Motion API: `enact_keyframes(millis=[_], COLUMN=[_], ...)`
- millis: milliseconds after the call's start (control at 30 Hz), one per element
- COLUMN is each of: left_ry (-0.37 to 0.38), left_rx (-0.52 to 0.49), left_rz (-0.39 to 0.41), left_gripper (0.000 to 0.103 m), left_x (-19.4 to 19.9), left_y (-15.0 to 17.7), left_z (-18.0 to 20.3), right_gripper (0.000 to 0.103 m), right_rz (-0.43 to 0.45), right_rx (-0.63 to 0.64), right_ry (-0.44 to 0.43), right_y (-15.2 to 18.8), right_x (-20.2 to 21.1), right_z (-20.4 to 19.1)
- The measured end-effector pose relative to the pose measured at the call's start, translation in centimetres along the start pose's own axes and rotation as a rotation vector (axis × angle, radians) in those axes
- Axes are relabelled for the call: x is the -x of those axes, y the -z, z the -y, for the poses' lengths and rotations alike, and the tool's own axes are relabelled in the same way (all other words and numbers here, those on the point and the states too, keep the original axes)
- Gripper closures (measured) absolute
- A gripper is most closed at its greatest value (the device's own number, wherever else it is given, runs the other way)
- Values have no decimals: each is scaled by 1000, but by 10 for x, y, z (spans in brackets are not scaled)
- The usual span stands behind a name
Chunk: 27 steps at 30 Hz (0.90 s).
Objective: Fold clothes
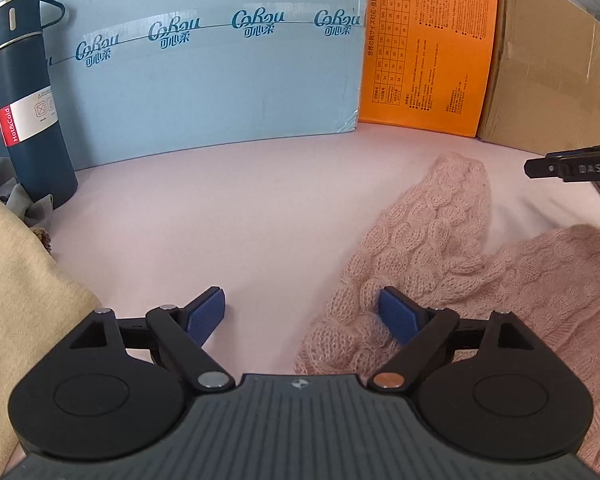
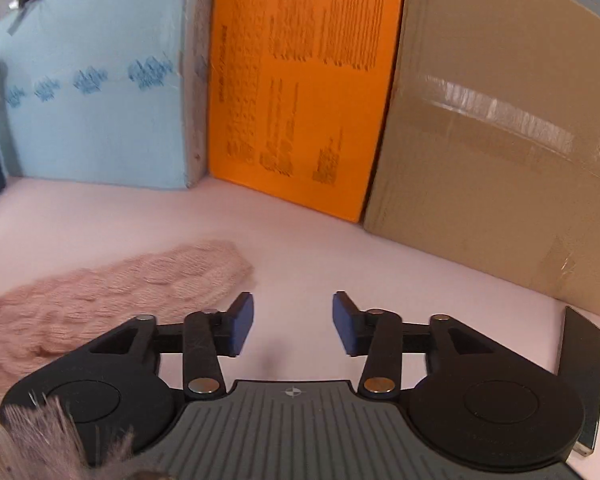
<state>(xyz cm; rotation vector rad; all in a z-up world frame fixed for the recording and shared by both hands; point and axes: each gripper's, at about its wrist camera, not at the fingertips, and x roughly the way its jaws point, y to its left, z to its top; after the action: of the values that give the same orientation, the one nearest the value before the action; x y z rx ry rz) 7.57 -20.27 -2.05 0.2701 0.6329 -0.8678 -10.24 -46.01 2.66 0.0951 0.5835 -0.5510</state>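
i have the left claw (image 1: 302,314) spread wide and holding nothing, low over the pink bench (image 1: 220,208), with its right pad touching the near edge of the pink cable-knit sweater (image 1: 440,248). the sweater lies flat to that side, one sleeve (image 1: 452,196) reaching up toward the boxes. my right claw (image 2: 293,324) is also open and empty, aimed at bare bench just beside the sleeve tip (image 2: 204,268). to fold well i'd slide the left claw further right so both pads straddle the knit edge, pinch only one layer, and set the right claw on the sleeve end before lifting together; that view is blurred, so i may be misjudging its gap. the beige cloth (image 1: 20,300) and flask (image 1: 24,96) sit well apart
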Motion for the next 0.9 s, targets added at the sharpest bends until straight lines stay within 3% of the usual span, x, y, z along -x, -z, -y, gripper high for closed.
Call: enact_keyframes(millis=[100, 233, 300, 500, 567, 600, 733, 900], left_ry=[10, 7, -3, -143, -154, -157, -201, -257], left_rx=[4, -1, -24, -184, -205, -211, -218, -212], left_rz=[16, 67, 88, 136, 144, 147, 153, 151], left_gripper=[20, 20, 20, 19, 18, 18, 14, 14], left_x=[3, 16, 27, 67, 80, 85, 105, 117], left_y=[1, 2, 3, 21, 30, 35, 50, 61], left_z=[-1, -1, 2, 18, 20, 19, 10, -3], right_gripper=[54, 53, 53, 54, 69, 86, 88, 88], right_rz=[58, -22, -70, -79, -56, -38, 44, 67], right_rx=[-9, -82, -49, 64, 84, 91, 142, 263], right_ry=[-225, -577, -648, -633, -630, -632, -714, -844], right_y=[15, 57, 82, 118, 122, 121, 116, 123], right_x=[46, 95, 119, 151, 159, 163, 179, 216], right_z=[-14, -36, -54, -82, -86, -87, -94, -122])
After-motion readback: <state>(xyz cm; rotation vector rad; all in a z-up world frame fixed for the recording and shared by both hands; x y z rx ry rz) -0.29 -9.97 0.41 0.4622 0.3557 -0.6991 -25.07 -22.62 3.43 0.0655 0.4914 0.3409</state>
